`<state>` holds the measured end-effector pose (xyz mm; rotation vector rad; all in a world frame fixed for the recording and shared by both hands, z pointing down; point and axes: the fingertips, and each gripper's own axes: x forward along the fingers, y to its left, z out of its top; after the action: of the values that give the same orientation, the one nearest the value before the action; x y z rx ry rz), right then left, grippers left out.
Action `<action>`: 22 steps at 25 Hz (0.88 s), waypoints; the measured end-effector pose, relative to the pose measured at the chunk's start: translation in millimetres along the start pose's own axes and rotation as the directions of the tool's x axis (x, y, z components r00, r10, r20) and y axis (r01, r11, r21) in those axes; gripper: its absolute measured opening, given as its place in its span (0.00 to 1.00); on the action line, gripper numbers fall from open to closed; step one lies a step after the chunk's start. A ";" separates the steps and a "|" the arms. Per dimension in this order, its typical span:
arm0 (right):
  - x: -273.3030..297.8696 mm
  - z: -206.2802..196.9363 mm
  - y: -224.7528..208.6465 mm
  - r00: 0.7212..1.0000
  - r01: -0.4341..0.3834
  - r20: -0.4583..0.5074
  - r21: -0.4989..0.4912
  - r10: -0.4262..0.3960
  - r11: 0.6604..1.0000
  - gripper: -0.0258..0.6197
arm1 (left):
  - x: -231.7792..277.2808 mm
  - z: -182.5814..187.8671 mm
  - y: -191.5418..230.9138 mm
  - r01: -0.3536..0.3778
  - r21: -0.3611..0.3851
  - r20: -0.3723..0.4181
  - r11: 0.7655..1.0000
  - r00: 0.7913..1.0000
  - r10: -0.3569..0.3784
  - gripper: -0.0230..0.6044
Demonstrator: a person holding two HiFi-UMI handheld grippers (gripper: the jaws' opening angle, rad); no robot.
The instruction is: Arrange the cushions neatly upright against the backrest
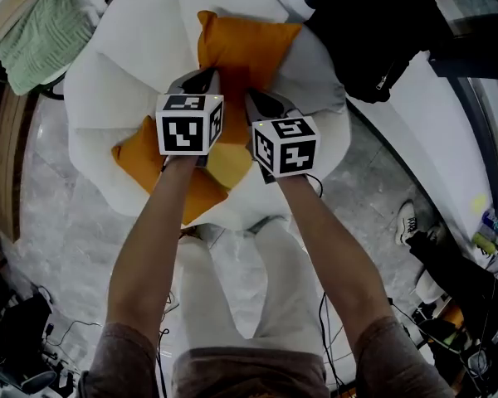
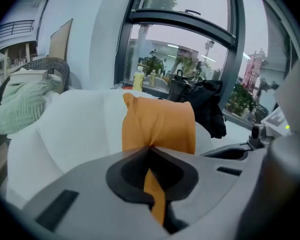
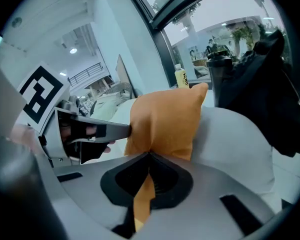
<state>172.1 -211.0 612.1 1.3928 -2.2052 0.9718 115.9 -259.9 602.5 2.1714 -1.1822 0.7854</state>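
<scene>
Now, left gripper (image 1: 207, 76) and right gripper (image 1: 255, 98) side by side, both pinched tight on near edge of plump orange fabric cushion (image 1: 247, 50). Cushion rises straight ahead of jaws, long axis upright; white padded backrest (image 1: 174, 7) just beyond, equally near both.

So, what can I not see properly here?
Yellow cushion: head view, mostly under the left tool and right tool.
Held orange cushion: head view, lower corners under those tools.
Lying orange cushion: head view, partly under the left forearm.
Black bag: head view, cut by the top edge.
</scene>
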 end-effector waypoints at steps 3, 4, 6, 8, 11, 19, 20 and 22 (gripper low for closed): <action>12.2 -14.5 -0.3 1.000 -0.008 -0.018 -0.010 0.008 1.000 0.07 | 9.6 -11.9 5.4 -0.011 -0.005 -0.006 1.000 1.000 0.011 0.05; 15.9 -18.3 0.1 1.000 -0.012 -0.022 -0.016 0.012 1.000 0.07 | 12.0 -15.5 7.5 -0.014 -0.008 -0.003 1.000 1.000 0.014 0.05; 20.8 -22.8 1.5 1.000 -0.018 -0.016 -0.031 0.017 0.999 0.07 | 14.8 -20.5 11.0 -0.018 -0.015 0.014 1.000 1.000 0.018 0.05; 22.7 -22.7 1.4 1.000 -0.019 -0.001 -0.035 0.019 0.999 0.08 | 16.6 -21.0 12.4 -0.023 -0.010 0.027 1.000 0.999 0.023 0.05; 21.7 -23.1 0.1 1.000 -0.011 -0.004 -0.033 0.010 0.999 0.08 | 17.8 -20.7 11.1 -0.026 0.002 0.020 1.000 0.999 0.026 0.05; -15.6 -15.1 3.5 0.998 0.053 -0.028 -0.040 -0.054 0.998 0.08 | -14.4 -12.5 3.7 -0.043 0.023 0.005 0.999 0.999 0.043 0.05; -20.1 -12.1 5.9 0.998 0.053 -0.029 -0.043 -0.055 0.998 0.08 | -19.4 -9.1 1.1 -0.037 0.018 0.009 0.999 0.999 0.037 0.05; -27.4 -5.8 12.2 0.998 0.051 -0.032 -0.054 -0.052 0.997 0.08 | -27.4 -4.9 -4.6 -0.022 0.009 0.001 1.000 1.000 0.022 0.04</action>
<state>173.3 -185.8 594.8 1.3922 -2.1441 0.9052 106.5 -239.3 585.6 2.1696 -1.2079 0.8000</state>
